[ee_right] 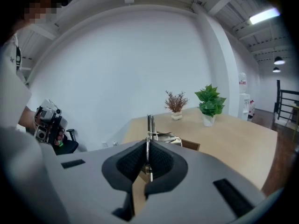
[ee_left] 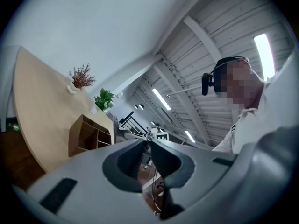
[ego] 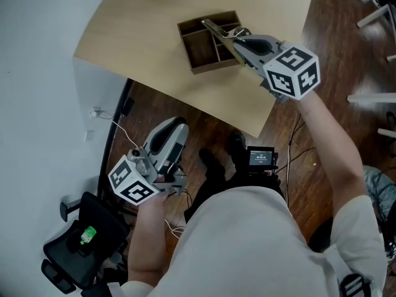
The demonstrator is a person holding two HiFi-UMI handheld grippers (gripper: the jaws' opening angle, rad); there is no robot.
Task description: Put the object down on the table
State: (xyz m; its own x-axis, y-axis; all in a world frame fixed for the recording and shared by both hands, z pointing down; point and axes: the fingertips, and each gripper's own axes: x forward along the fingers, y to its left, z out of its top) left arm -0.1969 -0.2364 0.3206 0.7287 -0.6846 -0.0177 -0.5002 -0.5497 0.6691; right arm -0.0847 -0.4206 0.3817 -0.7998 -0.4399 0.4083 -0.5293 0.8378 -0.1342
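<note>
My right gripper [ego: 238, 44] hovers over a brown wooden compartment box [ego: 197, 53] on the light wooden table [ego: 142, 36]. It is shut on a thin shiny metal utensil [ego: 218, 30], which sticks out past the jaws over the box. In the right gripper view the utensil [ee_right: 149, 125] stands edge-on between the pads, and the box's edge [ee_right: 191, 145] shows just behind it. My left gripper [ego: 175, 129] hangs low beside the person, over the floor and off the table. Its jaws [ee_left: 149, 143] are shut with nothing in them.
Two small potted plants [ee_right: 209, 104] [ee_right: 176, 104] stand at the table's far end by the white wall. A black office chair [ego: 80, 240] sits at the lower left. Cables and a small screen device [ego: 261, 156] lie near the person's feet on the dark wood floor.
</note>
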